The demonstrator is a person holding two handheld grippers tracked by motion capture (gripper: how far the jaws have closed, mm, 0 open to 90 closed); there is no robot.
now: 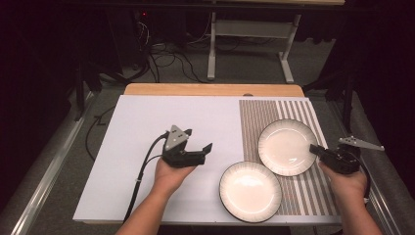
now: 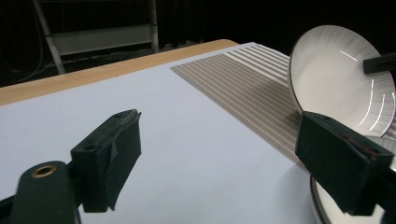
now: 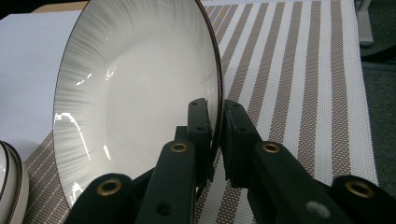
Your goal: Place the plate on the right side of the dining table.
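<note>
Plate (image 1: pixel 287 147) tilts above striped mat (image 1: pixel 254 117) on white table (image 1: pixel 147 127).

No legible text | no labels, brands, numbers or signs readable on plates (image 1: pixel 286 147), striped mat (image 1: pixel 298 196), white table cover (image 1: pixel 147 127) or grippers (image 1: pixel 208 148)

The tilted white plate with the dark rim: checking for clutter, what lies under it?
Under the tilted white dark-rimmed plate, gripped by the right gripper, lies the brown-and-white striped woven mat; the patch behind it is covered.
</note>
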